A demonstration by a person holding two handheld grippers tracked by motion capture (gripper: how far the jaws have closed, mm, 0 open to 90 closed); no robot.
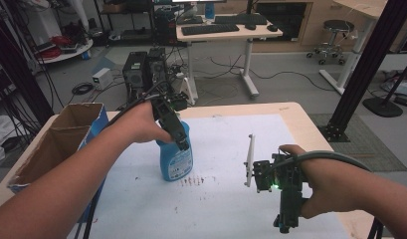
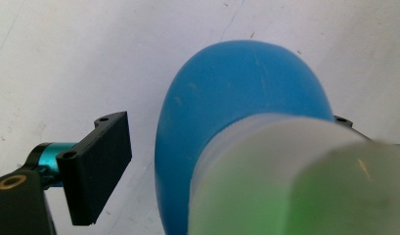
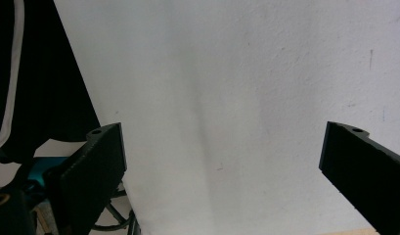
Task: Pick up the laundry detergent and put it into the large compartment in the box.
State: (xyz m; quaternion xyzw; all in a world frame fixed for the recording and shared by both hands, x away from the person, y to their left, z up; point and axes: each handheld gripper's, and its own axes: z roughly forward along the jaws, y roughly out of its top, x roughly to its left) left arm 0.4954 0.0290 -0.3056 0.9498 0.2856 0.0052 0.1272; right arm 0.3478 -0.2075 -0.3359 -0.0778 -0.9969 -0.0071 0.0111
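A blue spray bottle (image 1: 175,162) stands upright on the white mat (image 1: 226,209), left of centre. My left gripper (image 1: 175,133) comes down over its top. In the left gripper view the left gripper (image 2: 227,122) is open: its jaws stand either side of the bottle (image 2: 236,93), the left one with a gap, the right one mostly hidden behind the blurred pale neck. At the right, my right gripper (image 1: 285,224) hovers above the mat. In the right gripper view the right gripper (image 3: 222,166) is wide open over the bare mat (image 3: 236,73).
A thin white strip (image 1: 249,159) is just left of the right gripper. Brown marks (image 1: 193,180) stain the mat beside the bottle. An open cardboard box (image 1: 66,139) stands at the table's left edge. Beyond the table are computer towers (image 1: 144,69) and a desk (image 1: 226,32).
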